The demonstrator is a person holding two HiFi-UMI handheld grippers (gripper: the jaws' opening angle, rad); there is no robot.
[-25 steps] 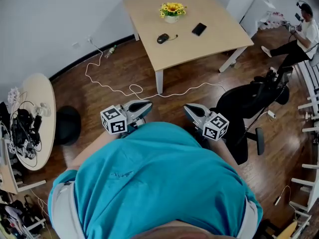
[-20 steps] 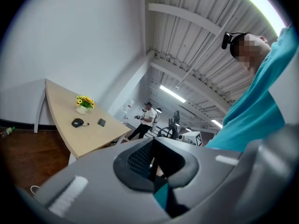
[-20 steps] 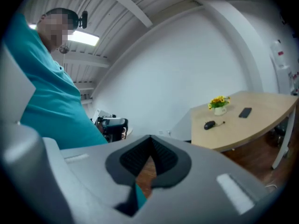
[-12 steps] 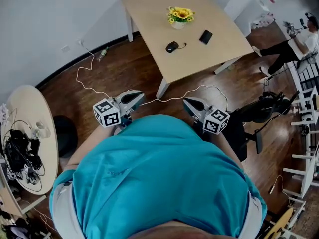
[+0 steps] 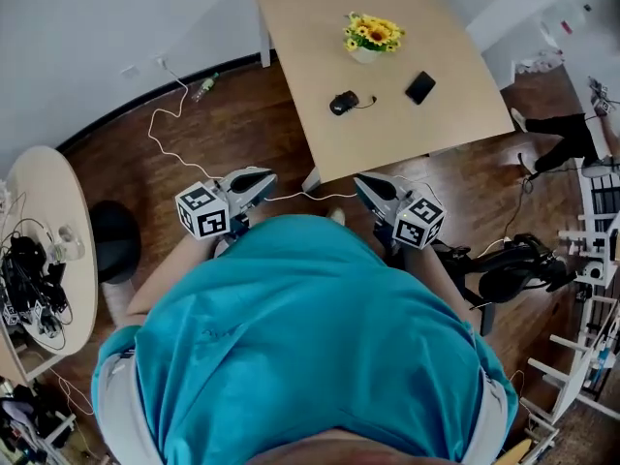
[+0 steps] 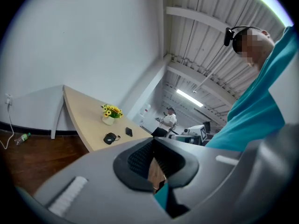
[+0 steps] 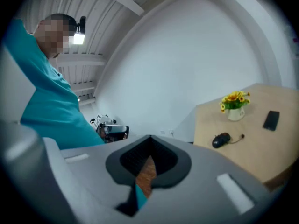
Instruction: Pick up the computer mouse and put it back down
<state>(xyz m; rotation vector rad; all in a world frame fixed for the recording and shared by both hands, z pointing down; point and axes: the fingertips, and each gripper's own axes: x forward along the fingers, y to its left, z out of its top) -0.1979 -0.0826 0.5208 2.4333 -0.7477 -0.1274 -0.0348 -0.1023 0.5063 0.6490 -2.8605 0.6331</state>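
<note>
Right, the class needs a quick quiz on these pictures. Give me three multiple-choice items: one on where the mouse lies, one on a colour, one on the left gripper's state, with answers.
1. In the head view, where on the table does the computer mouse lie?
A. Left of the phone
B. Right of the phone
C. On top of the phone

2. What colour are the flowers?
A. Red
B. Yellow
C. Blue

3. How is the left gripper?
A. Wide open
B. Shut on the mouse
C. Shut, empty

Answers:
1 A: it lies on bare wood, apart from the phone and to its left.
2 B: the blooms above the white pot are yellow.
3 C: its jaws meet at the tips with nothing held between them.
</note>
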